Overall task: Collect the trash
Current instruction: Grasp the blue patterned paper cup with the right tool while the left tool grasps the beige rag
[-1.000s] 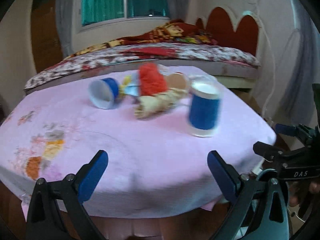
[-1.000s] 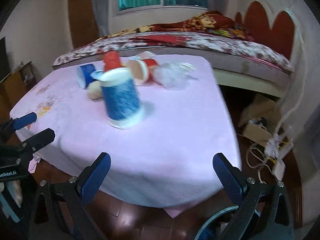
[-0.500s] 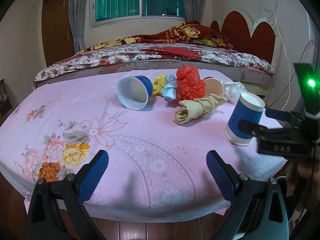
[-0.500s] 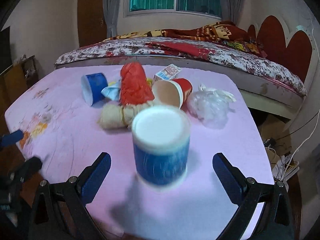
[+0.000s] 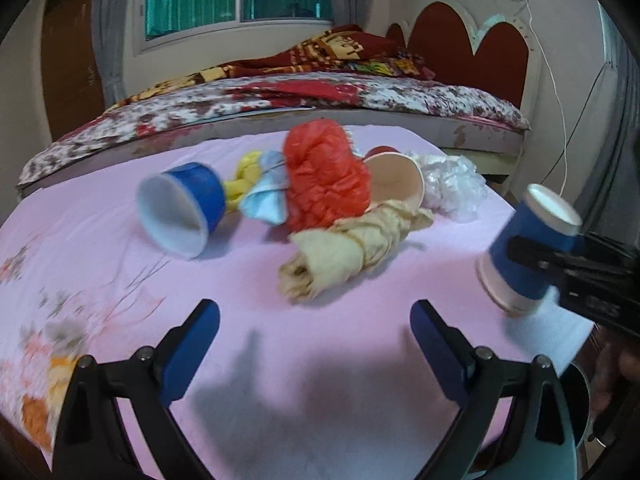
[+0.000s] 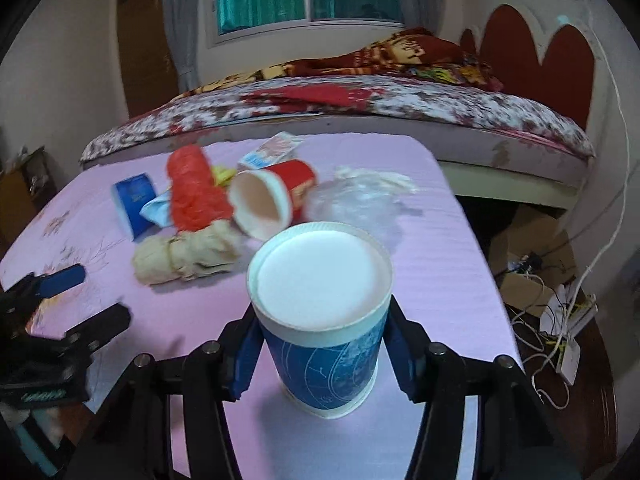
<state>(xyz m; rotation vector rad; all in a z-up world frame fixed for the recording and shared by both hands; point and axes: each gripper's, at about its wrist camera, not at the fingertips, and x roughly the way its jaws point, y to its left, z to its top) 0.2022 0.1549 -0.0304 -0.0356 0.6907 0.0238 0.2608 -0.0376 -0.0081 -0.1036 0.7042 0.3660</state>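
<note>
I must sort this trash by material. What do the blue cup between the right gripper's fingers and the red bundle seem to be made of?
Blue cup: probably paper, matte, with a rolled white rim and a printed blue wall. The right gripper is closing on it.
Red bundle: likely thin plastic film, such as a bag, finely crinkled with a faint sheen.

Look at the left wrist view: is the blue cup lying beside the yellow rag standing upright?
No, the blue cup lies on its side on the pink tablecloth, its open mouth facing the camera.
</note>
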